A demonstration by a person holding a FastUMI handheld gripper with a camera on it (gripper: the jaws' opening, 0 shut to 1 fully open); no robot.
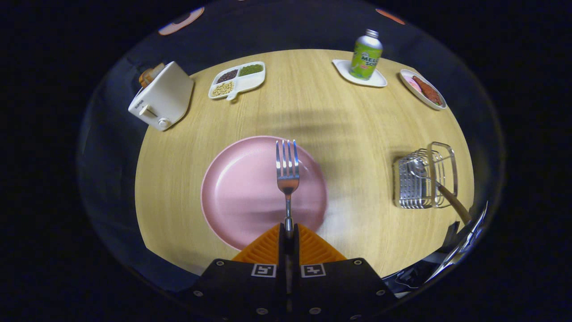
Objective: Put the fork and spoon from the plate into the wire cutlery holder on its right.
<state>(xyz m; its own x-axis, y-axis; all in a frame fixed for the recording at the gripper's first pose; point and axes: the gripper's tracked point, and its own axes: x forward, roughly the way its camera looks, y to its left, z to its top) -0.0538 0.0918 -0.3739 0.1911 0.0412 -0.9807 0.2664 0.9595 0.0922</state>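
Jaws clamped tight on the fork (288,172) handle, gripper (288,232) squeezing from both sides. Tines pointing straight ahead, out over the pink plate (241,188). Off to the right, well apart from the plate, the wire holder (424,179) on the wooden table (348,129), with the spoon (440,188) already inside, bowl in the rack and wooden handle sticking out toward the fingers. Far beyond: toaster (161,96) at left, a 3-part snack tray (237,79), a green bottle (366,54) upright on a white dish (379,79), a small plate of food (422,88) at right.
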